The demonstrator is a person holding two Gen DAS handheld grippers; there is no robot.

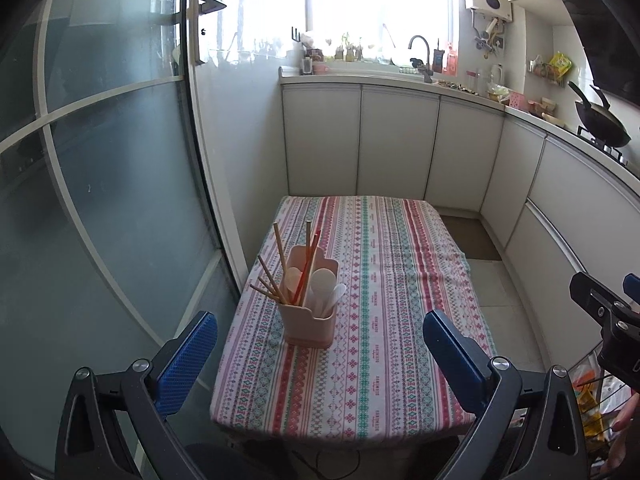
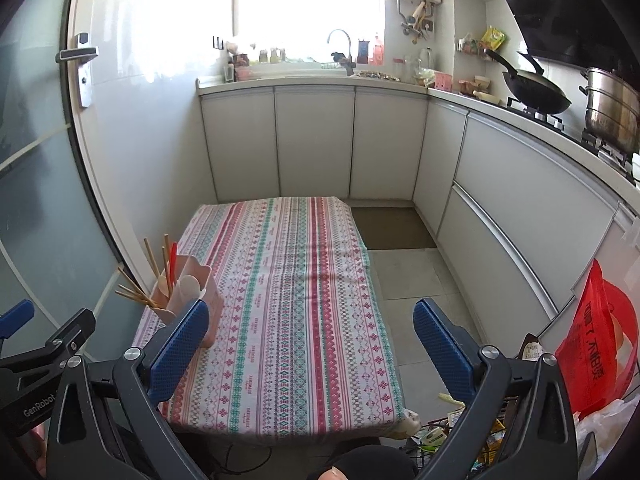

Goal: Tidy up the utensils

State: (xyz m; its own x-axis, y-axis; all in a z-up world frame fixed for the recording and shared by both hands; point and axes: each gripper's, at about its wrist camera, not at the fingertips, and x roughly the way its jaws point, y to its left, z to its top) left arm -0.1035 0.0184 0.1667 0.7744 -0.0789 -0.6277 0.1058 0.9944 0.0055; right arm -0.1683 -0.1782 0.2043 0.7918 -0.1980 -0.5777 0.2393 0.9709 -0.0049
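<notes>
Utensils — wooden chopsticks (image 1: 276, 276), one red chopstick (image 1: 309, 258), pale spoons (image 1: 323, 286) — gathered upright in a pink holder (image 1: 307, 320) near the left edge of the table (image 1: 384, 272), toward its near left corner; chopsticks fanned out leftward over the rim, red one leaning straight up the middle, spoons with bowls up in the right compartment; holder seen again from the right wrist (image 2: 192, 300), partly hidden behind a blue pad; striped, patterned cloth (image 2: 288, 280) draped over the whole tabletop, nothing else lying on it.

Left gripper (image 1: 320, 360) held above the near edge of the table, jaws spread wide, blue pads (image 1: 187, 364) well apart, nothing between them, holder standing beyond the gap and apart from both fingers; right gripper (image 2: 312, 352) likewise wide apart and empty, hovering over the near right part of the table, its left pad (image 2: 180, 348) overlapping the holder in view only — contact cannot be told.

Around: white cabinets (image 2: 312, 140), faucet (image 2: 342, 46) under a bright window, black wok (image 2: 536, 88) and steel pot (image 2: 612, 112) on the stove, red bag (image 2: 596, 340) at right, frosted glass door (image 1: 100, 160) at left.
</notes>
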